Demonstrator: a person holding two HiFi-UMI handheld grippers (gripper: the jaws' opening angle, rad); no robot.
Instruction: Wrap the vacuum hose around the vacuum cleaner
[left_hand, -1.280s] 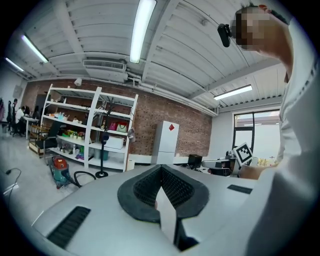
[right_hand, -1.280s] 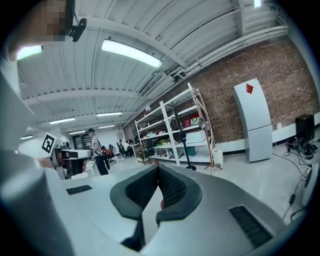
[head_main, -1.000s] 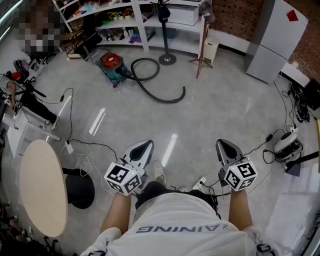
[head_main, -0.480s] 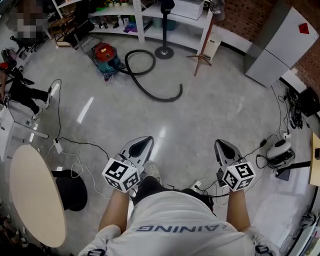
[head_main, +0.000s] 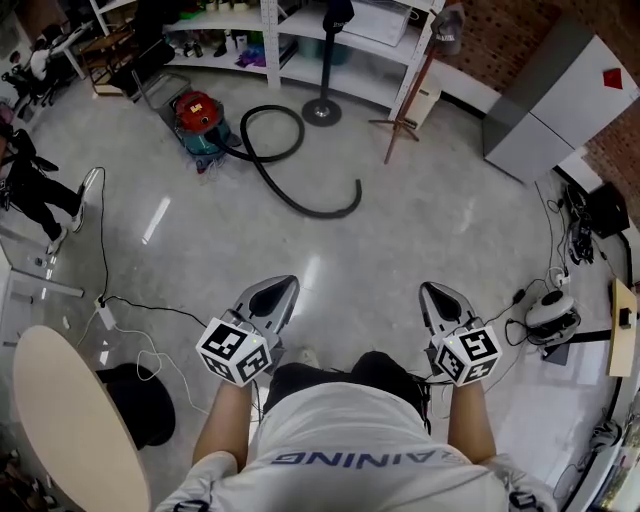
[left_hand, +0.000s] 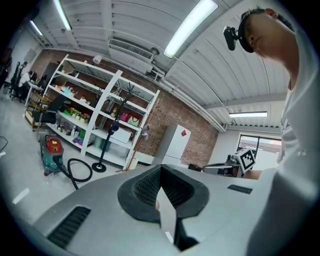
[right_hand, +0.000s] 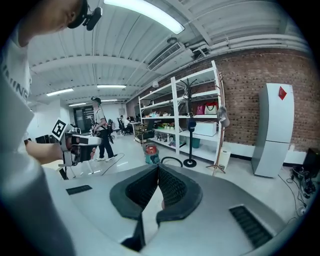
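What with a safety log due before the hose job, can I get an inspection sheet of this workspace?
Surface: pale, glossy floor, light glare on it.
Job's things: red and teal vacuum cleaner by the shelves; black hose lies loose in a loop on the floor, not wrapped.
Clutter: round table, coat stand, pole on a round base.
Grippers: left claw and right claw both shut, empty, far from the hose.
Cables: thin cables trail at left; a tangle at right.
Surroundings: shelves, grey cabinet, brick wall, a person at far left.
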